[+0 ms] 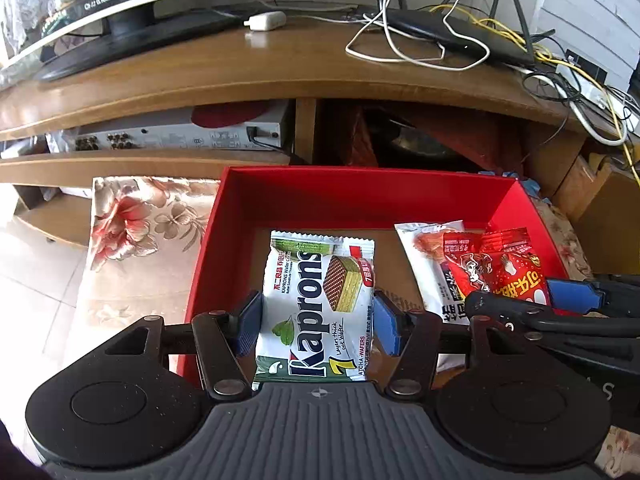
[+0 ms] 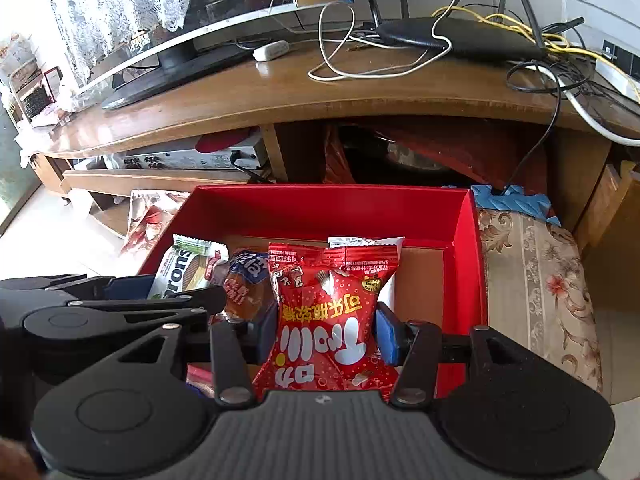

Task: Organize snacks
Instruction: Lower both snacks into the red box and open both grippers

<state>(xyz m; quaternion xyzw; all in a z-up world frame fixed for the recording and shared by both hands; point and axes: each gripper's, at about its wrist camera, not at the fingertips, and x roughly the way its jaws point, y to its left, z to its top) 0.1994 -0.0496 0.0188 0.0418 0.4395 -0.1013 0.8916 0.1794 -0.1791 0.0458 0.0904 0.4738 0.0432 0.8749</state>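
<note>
We list a curved wooden TV stand (image 1: 280,68) with a television (image 1: 92,20), a router (image 2: 460,36) and loose cables. We note pale floor tiles (image 1: 36,264), a lace curtain (image 2: 116,8) and daylight.

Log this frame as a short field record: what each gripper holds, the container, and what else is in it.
left gripper: shut on Kaprons wafer pack, over the box
right gripper: shut on red candy bag, over the box
container: red box, open top, on floral cloth
other contents: white snack packet, brown-and-blue snack packet
behind: wooden TV stand with router and cables
</note>
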